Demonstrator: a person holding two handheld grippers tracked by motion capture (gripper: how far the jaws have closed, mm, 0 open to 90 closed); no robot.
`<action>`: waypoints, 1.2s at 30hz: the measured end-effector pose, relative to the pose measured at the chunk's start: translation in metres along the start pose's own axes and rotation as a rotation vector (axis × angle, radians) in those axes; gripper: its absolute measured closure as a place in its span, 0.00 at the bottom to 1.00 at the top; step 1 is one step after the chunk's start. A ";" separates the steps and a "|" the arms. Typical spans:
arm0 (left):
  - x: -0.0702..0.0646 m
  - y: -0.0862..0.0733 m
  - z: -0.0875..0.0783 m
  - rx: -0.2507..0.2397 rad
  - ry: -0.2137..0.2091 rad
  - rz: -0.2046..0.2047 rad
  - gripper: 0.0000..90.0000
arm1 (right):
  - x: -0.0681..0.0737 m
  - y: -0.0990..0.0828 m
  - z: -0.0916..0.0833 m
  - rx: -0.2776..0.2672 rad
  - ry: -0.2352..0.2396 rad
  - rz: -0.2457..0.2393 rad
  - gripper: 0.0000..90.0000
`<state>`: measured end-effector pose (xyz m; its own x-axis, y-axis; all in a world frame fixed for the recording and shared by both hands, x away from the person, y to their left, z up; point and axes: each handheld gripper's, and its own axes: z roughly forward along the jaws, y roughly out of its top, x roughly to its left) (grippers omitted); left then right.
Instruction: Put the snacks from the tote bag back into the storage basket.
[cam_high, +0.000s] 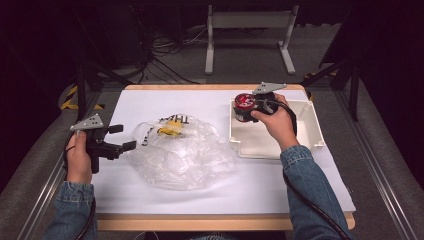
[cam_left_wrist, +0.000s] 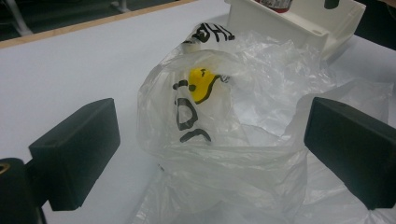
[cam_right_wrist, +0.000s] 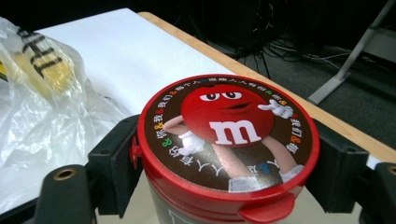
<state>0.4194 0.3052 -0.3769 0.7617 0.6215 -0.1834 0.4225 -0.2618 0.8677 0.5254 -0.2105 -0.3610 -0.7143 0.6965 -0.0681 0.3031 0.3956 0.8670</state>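
Up close, the right gripper view shows what the high view cannot: the candy tub (cam_right_wrist: 229, 154) has a red lid printed with a red cartoon candy character, a white "m" and a ring of small lettering, and the right gripper (cam_right_wrist: 229, 163) has its two black jaws pressed against the tub's sides just under the lid, clamped on it. From the high view the same tub (cam_high: 244, 107) is a small red-topped cylinder, held at the far left corner of the white tray (cam_high: 310, 127), with the right gripper (cam_high: 248, 108) and the hand behind it above the tray's floor; whether the tub touches the tray is not clear.

The left gripper view looks between widely parted jaws at the plastic bag (cam_left_wrist: 224, 140), crumpled, clear, with black lettering and a yellow patch; nothing is between the pads. The high view places that left gripper (cam_high: 122, 137) just left of the bag (cam_high: 180, 150), jaws apart and pointing right at it.

The table (cam_high: 225, 192) is covered in white with a wooden edge along its near and far sides. Beyond it lie grey carpet, tangled cables (cam_high: 165, 47) and a pale metal stand (cam_high: 250, 35) in a dark room.
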 end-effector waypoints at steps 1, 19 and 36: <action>0.000 0.000 0.000 0.000 0.000 0.000 0.05 | 0.000 0.000 0.000 0.000 0.000 0.000 0.25; 0.001 0.000 0.001 0.004 -0.006 0.003 0.05 | -0.002 -0.023 0.012 0.030 0.024 -0.007 0.25; 0.001 -0.001 0.002 0.012 -0.006 -0.001 0.05 | -0.002 -0.044 0.019 0.046 0.061 -0.023 0.25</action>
<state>0.4206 0.3047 -0.3783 0.7641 0.6175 -0.1864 0.4287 -0.2701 0.8621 0.5256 -0.2180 -0.4085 -0.7579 0.6499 -0.0567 0.3139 0.4396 0.8416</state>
